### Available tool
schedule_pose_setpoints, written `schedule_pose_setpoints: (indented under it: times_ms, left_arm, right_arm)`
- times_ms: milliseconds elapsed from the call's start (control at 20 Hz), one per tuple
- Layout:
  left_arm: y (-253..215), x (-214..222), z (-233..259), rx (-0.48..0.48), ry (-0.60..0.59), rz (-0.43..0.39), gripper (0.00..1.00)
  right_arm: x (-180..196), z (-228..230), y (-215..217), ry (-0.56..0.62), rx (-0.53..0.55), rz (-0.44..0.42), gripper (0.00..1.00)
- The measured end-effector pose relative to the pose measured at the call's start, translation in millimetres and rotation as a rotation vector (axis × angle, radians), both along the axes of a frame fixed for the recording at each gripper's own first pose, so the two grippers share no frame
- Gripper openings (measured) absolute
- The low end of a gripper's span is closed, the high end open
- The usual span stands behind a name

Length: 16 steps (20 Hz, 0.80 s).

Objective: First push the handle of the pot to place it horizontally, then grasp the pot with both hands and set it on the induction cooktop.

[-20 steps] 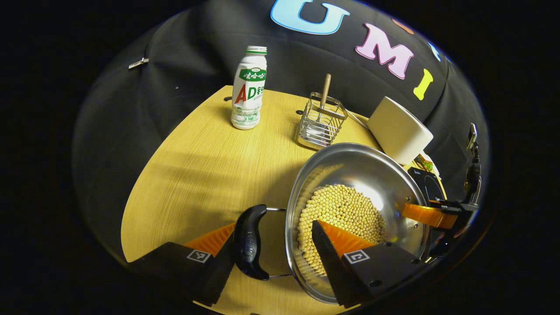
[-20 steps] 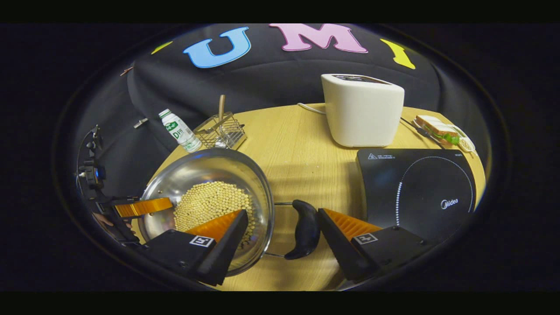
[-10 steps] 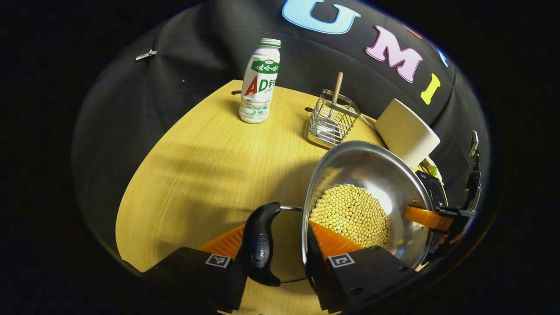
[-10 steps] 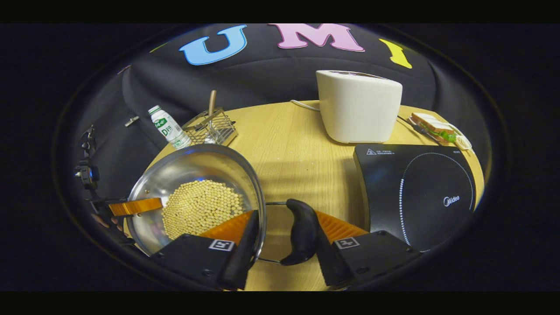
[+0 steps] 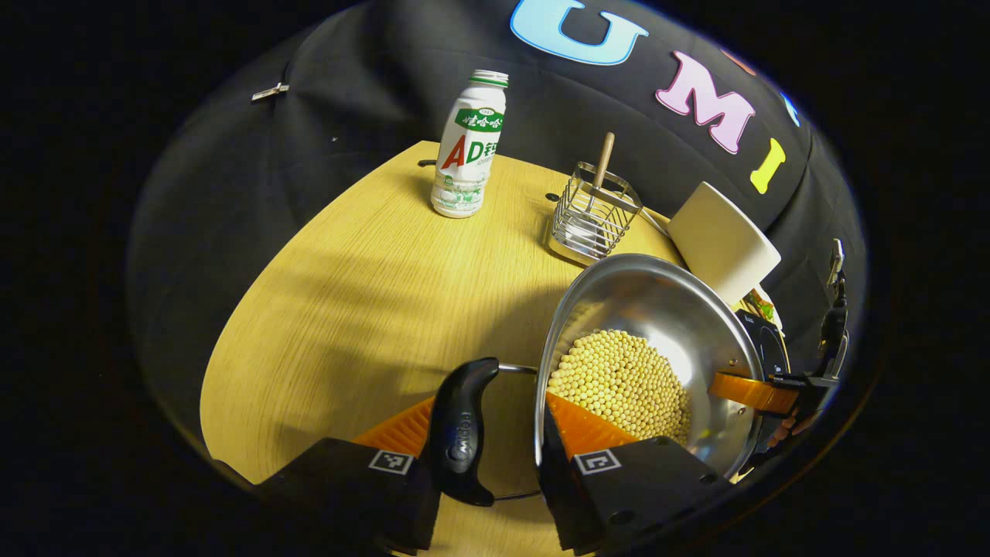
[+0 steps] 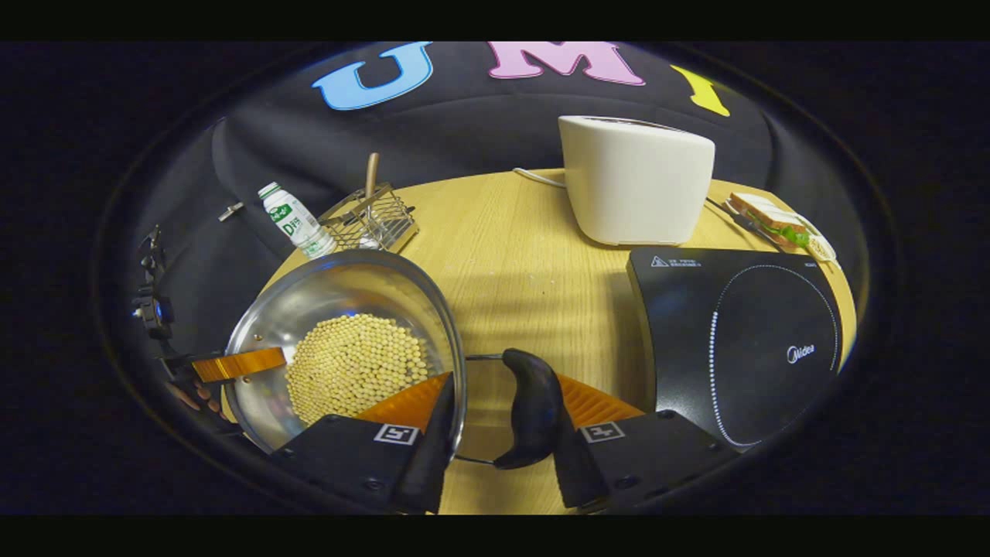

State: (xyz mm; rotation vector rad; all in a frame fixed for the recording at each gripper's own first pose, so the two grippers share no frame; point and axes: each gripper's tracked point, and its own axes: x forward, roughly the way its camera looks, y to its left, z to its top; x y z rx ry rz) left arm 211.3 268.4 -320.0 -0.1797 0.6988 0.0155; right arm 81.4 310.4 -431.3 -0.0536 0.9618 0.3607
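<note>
A steel pot [image 5: 642, 267] holding yellow beans [image 5: 623, 379] sits on the wooden table. My left gripper [image 5: 487, 410] is shut on its black handle [image 5: 462, 433], one finger outside the handle and the other against the pot's inner wall. On the opposite side, my right gripper [image 6: 503, 387] is shut the same way on the other black handle [image 6: 530, 406], straddling it and the rim of the pot [image 6: 340, 271]. The black induction cooktop [image 6: 742, 340] lies flat to the right of that handle. Each view shows the other gripper's finger [image 6: 240, 363] inside the far rim.
A white toaster [image 6: 634, 182] stands behind the cooktop, with a sandwich [image 6: 777, 224] on a plate at the far right. A white drink bottle [image 5: 470, 147] and a wire rack [image 5: 594, 220] with a wooden stick stand behind the pot. Bare tabletop [image 5: 363, 294] lies left of the pot.
Both grippers went from open around the handles to shut on handle and rim. Each camera has drawn slightly closer to the pot.
</note>
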Motion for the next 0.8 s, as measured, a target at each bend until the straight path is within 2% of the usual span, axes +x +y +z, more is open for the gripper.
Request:
schedule_pose_setpoints:
  times_ms: [50, 100, 300, 550, 800]
  left_arm:
    - [0.2, -1.7, 0.7, 0.005, -0.006, 0.002, 0.60]
    - [0.8, -2.7, 0.3, 0.010, -0.012, 0.003, 0.60]
    - [1.3, -14.4, 0.9, 0.012, -0.002, 0.013, 0.59]
    - [-5.4, -29.0, 20.8, -0.005, -0.019, 0.021, 0.59]
    - [-30.3, -35.5, 46.2, 0.012, -0.026, -0.001, 0.59]
  right_arm:
    - [-1.0, 0.2, -0.1, -0.002, -0.002, 0.006, 0.56]
    - [-2.0, 0.4, 1.0, -0.005, -0.006, 0.011, 0.60]
    - [-10.1, 4.8, 1.3, -0.009, -0.015, 0.031, 0.60]
    - [-12.1, 34.2, -1.7, -0.045, -0.007, 0.051, 0.60]
    - [-9.8, 63.1, -22.6, -0.053, 0.010, 0.030, 0.60]
